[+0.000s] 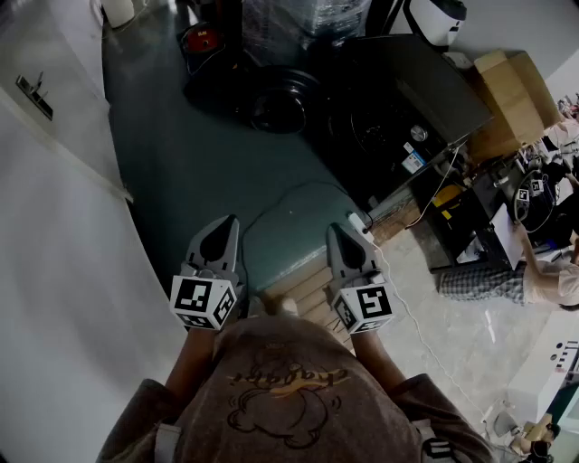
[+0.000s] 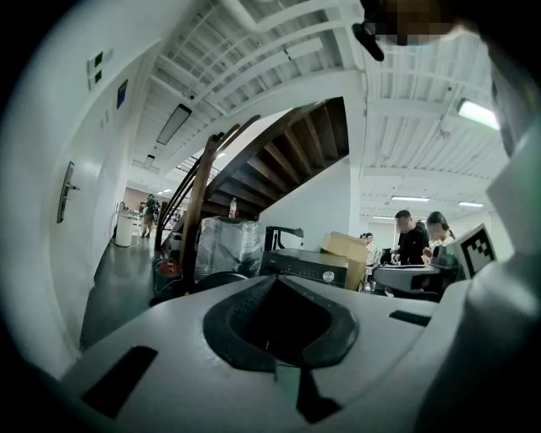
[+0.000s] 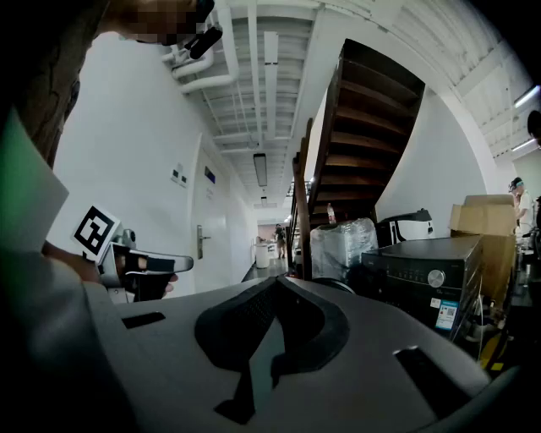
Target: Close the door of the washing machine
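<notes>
A black washing machine (image 1: 412,95) stands at the far right of the dark floor, its round door (image 1: 280,104) swung open to its left. Both grippers are held close to my body, well short of it and pointing roughly level toward it. My left gripper (image 1: 223,228) is shut with nothing in it, and my right gripper (image 1: 341,231) is shut and empty too. In the left gripper view, the machine's control panel (image 2: 306,268) shows beyond the shut tips (image 2: 275,280). In the right gripper view, the machine (image 3: 427,275) stands ahead at right, beyond the shut right gripper (image 3: 275,280).
Cardboard boxes (image 1: 511,90) sit right of the machine. A power strip and cable (image 1: 362,222) lie on the floor ahead. A white wall with a door handle (image 1: 34,92) runs along the left. A plastic-wrapped bundle (image 1: 303,18) and stairs (image 3: 363,127) stand behind. A person (image 1: 543,276) sits at a desk, right.
</notes>
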Demonstrator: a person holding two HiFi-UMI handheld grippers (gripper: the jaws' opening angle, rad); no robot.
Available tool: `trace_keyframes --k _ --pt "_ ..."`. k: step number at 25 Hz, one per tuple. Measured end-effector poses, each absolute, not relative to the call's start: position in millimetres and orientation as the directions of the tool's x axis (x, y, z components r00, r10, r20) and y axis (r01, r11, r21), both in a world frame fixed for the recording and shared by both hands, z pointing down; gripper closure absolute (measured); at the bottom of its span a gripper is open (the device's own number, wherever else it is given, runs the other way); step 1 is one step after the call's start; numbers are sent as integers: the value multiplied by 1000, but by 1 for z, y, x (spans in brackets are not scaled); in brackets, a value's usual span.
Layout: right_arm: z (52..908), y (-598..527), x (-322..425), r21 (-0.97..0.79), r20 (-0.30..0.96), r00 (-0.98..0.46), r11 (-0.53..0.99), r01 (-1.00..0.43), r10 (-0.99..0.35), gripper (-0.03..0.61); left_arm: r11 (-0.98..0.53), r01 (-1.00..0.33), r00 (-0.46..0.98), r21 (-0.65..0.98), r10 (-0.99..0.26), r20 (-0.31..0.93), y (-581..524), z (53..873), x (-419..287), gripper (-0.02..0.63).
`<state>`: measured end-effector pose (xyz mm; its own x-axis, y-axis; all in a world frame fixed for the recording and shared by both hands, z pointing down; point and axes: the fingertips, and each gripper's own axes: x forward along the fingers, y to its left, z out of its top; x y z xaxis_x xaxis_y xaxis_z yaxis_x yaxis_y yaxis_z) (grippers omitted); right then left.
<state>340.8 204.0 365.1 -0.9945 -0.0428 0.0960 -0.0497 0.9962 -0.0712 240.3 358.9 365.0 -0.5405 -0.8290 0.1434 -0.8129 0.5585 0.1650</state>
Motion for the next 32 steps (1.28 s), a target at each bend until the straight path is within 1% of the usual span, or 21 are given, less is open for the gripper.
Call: trace_keyframes --k 6,12,16,19,26,32 --pt "362 199 345 -122 63 -998 992 -38 -30 583 567 -809 -548 154 -823 151 355 365 243 615" --pt "379 194 361 -105 91 -996 994 -18 -8 583 594 -790 -574 152 -804 156 354 375 256 615" --pt "390 186 370 -114 132 -991 993 -20 -5 583 607 -777 -587 167 -795 156 352 378 268 615" --pt "388 186 372 -117 113 -994 993 -8 5 583 609 -775 -587 167 -793 164 351 379 271 615" --pt "401 181 348 -121 127 -992 993 -3 13 583 613 -773 -591 161 -789 167 344 384 241 615" --pt "415 166 294 -126 156 -988 992 -2 17 583 615 -768 -592 177 -788 169 325 398 186 615"
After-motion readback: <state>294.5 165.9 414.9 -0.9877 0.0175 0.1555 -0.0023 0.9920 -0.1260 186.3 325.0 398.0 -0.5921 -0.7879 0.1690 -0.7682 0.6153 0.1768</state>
